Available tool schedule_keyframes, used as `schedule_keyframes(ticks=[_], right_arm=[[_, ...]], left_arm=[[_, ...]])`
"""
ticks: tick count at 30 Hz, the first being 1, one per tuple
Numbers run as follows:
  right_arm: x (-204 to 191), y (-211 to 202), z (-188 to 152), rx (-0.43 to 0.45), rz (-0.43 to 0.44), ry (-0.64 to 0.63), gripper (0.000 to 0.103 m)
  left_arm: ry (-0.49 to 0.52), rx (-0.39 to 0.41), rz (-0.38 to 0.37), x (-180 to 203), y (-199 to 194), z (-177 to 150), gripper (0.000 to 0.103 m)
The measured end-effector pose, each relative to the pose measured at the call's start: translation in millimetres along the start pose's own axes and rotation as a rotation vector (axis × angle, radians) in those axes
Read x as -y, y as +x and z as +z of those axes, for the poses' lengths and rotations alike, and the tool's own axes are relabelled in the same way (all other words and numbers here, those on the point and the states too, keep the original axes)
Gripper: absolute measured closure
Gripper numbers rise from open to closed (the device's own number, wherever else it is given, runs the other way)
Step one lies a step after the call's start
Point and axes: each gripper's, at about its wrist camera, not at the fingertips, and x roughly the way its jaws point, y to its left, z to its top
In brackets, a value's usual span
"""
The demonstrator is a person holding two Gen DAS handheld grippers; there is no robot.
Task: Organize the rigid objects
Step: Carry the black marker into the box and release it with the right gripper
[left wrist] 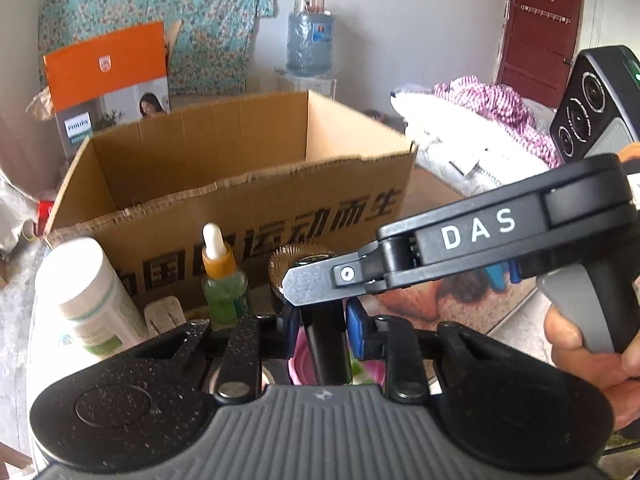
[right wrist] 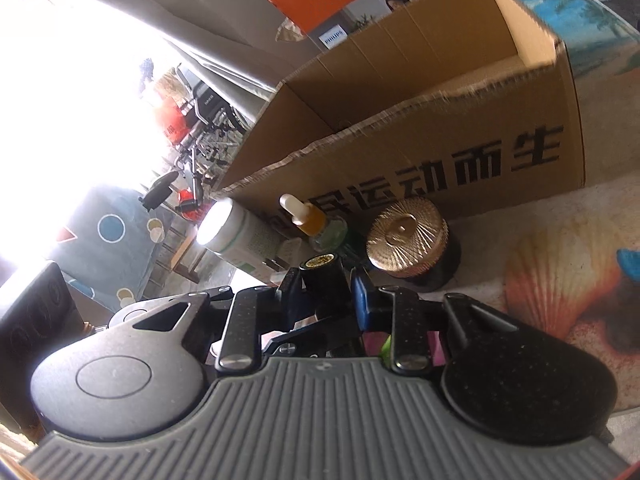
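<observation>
While both tongs (left wrist: 323,322) (right wrist: 325,294) clamp one black tube (right wrist: 323,276), one carton (left wrist: 240,184), three containers wait.

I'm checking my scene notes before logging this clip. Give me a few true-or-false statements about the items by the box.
1. The cardboard box is open on top. True.
2. The dropper bottle lies on its side. False: it stands upright in front of the box.
3. The right gripper has its jaws shut on the black bottle. True.
4. The gold-lidded jar sits inside the box. False: it stands outside, before the front wall.
</observation>
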Motion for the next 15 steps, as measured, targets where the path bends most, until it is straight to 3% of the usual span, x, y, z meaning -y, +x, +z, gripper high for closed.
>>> schedule_keyframes(ticks=[9,15], right_arm=[[-50.8,-33.1,37.7,0.105,0.035,-0.139,0.077],[-74.3,-23.9,100.9,0.111,0.092,-0.192,0.078]], left_arm=[[0.024,0.146,0.061,-2.0,-43.0,45.4,0.078],[-0.013,0.147,0.091,-32.5,-46.2,101.9,0.077]])
